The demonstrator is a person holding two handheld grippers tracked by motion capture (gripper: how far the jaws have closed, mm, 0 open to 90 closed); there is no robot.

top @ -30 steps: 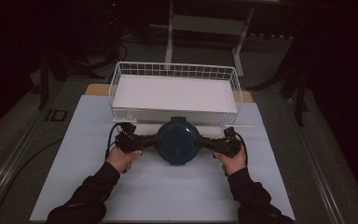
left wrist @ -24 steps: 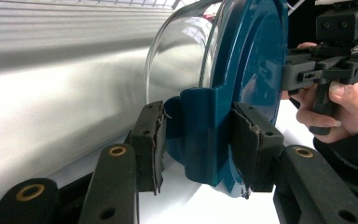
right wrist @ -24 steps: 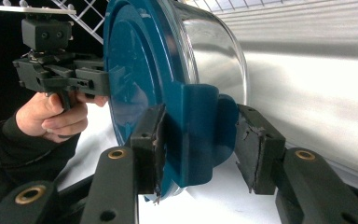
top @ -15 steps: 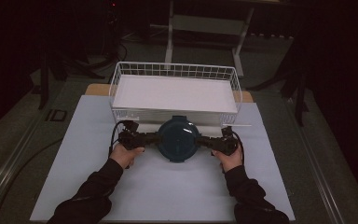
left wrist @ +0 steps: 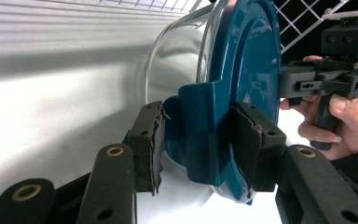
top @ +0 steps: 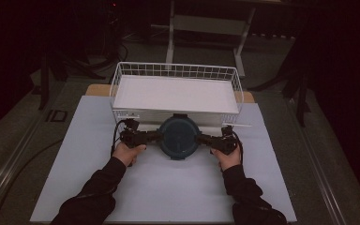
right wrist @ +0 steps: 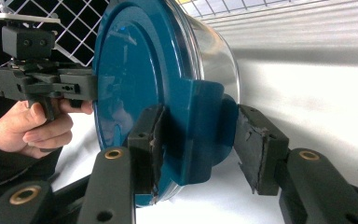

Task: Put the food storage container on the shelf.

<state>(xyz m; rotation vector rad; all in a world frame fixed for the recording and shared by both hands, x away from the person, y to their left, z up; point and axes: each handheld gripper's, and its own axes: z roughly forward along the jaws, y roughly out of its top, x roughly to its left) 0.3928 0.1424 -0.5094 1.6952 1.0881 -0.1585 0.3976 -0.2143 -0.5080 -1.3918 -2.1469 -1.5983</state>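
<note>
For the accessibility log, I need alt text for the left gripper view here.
The left gripper has its black jaws closed on a side clip of a teal lid on a clear glass container. Beyond it, a hand holds the right gripper at the lid's far edge.

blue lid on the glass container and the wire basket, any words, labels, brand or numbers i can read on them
None can be read. The round blue plastic lid of the clear glass container is plain and glossy in both gripper views, showing reflections but no print. The white wire basket carries no label in the high view.
</note>
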